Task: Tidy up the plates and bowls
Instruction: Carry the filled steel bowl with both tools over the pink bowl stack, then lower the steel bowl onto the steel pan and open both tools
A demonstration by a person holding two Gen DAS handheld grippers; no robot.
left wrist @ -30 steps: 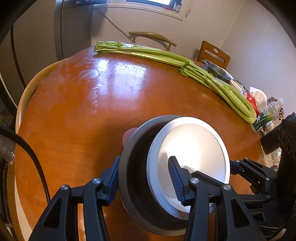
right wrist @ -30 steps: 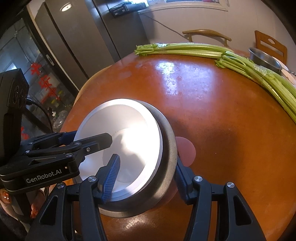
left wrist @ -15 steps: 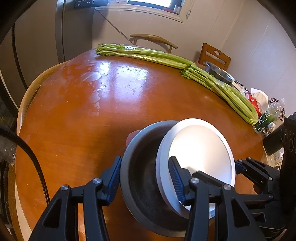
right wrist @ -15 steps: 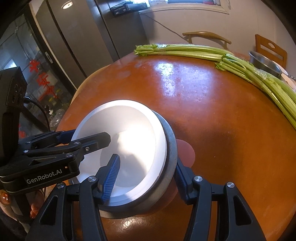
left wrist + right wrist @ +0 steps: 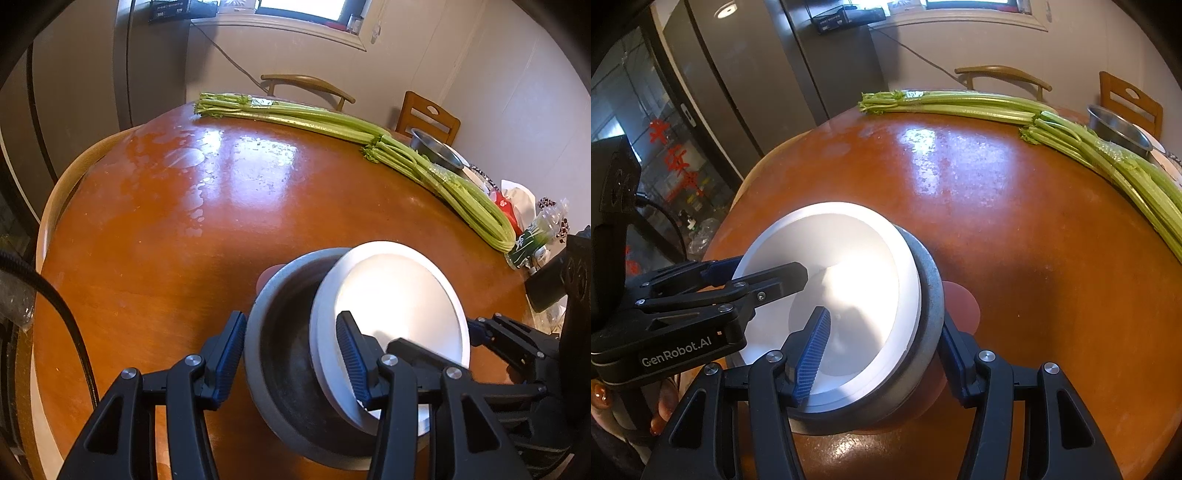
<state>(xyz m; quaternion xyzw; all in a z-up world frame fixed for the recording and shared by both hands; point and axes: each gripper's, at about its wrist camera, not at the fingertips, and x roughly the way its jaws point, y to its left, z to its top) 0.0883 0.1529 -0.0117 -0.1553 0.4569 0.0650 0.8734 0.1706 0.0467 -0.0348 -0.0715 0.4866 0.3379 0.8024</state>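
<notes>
A white bowl [image 5: 399, 295] sits tilted inside a larger grey bowl [image 5: 280, 354] near the front of the round wooden table [image 5: 184, 221]. My left gripper [image 5: 291, 332] straddles the left side of the stack, one pad on the grey bowl's outer wall and the other inside the white bowl. My right gripper [image 5: 882, 321] holds the opposite side the same way, across the white bowl [image 5: 849, 266] and the grey bowl [image 5: 931, 280]. A pink round disc [image 5: 964, 306] peeks out from under the grey bowl.
Long celery stalks [image 5: 332, 125] lie along the far and right edge of the table. A metal bowl [image 5: 436, 147] and some packets [image 5: 532, 240] crowd the far right. Two wooden chairs [image 5: 306, 83] stand behind, and a hand [image 5: 661, 413] shows at lower left.
The white bowl has tipped and slid toward the right side of the grey bowl, baring more of the grey interior. Both grippers keep the same hold and place.
</notes>
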